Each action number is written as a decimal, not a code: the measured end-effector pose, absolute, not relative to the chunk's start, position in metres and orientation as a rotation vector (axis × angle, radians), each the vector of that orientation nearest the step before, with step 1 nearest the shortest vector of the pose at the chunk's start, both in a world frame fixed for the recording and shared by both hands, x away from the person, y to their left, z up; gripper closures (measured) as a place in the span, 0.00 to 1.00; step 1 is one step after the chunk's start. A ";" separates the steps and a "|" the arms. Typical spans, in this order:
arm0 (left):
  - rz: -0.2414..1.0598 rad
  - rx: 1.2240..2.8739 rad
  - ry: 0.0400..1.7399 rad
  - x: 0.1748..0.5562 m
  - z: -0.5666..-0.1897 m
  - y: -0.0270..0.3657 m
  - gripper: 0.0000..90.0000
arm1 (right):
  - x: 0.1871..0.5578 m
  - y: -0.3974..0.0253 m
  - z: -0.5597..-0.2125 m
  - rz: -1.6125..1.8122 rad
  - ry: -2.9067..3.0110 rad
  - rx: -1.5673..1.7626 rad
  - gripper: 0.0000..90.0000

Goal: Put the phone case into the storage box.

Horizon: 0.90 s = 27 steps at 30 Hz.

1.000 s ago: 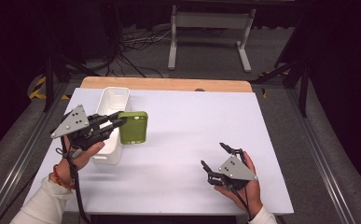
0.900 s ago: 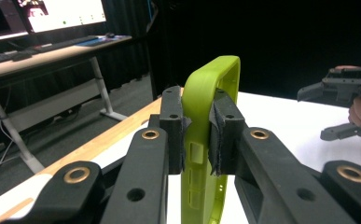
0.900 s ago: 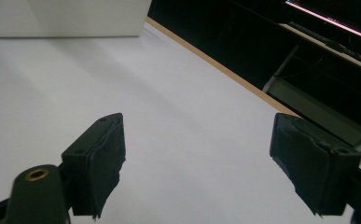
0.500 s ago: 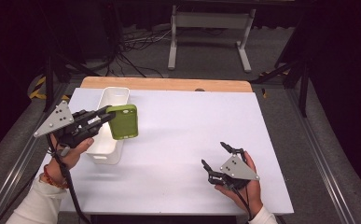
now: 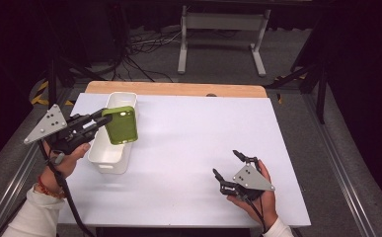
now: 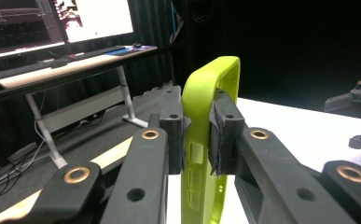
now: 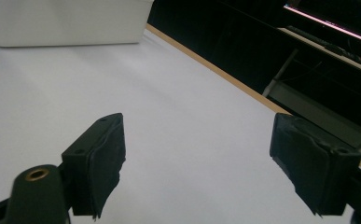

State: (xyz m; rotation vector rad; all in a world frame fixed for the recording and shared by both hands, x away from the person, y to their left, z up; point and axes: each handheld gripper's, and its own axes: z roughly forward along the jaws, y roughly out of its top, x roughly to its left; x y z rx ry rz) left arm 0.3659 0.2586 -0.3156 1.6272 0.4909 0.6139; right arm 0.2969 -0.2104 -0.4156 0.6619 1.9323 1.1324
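A lime-green phone case (image 5: 121, 124) hangs in the air above the long white bin (image 5: 110, 152) at the table's left. My left gripper (image 5: 101, 121) is shut on the case's edge. In the left gripper view the case (image 6: 204, 95) stands on edge, clamped between the two black pads (image 6: 223, 126). My right gripper (image 5: 229, 166) rests low over the table at the front right, open, nothing between its fingers. Its own view has the wide-apart pads (image 7: 99, 154) over bare white table, with the bin (image 7: 66, 21) at the upper left.
The white table (image 5: 198, 133) has a wooden strip (image 5: 178, 89) along its far edge. A metal stand (image 5: 218, 29) and cables lie on the floor beyond. Monitors and a desk (image 6: 52, 42) sit in the dark background.
My left gripper has carried the green case up and to the left, from beside the bin to above it. The right gripper has stayed in place.
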 end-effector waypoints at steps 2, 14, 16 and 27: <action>0.610 1.628 0.504 0.367 -0.316 0.262 0.87 | 0.296 -0.211 -0.415 1.132 1.925 0.664 0.21; 0.647 1.609 0.553 0.376 -0.317 0.282 0.87 | 0.298 -0.214 -0.414 1.147 1.895 0.688 0.22; 0.650 1.614 0.557 0.379 -0.317 0.284 0.87 | 0.298 -0.214 -0.414 1.145 1.897 0.688 0.22; 0.667 1.645 0.610 0.409 -0.316 0.286 0.87 | 0.299 -0.210 -0.413 1.129 1.907 0.671 0.21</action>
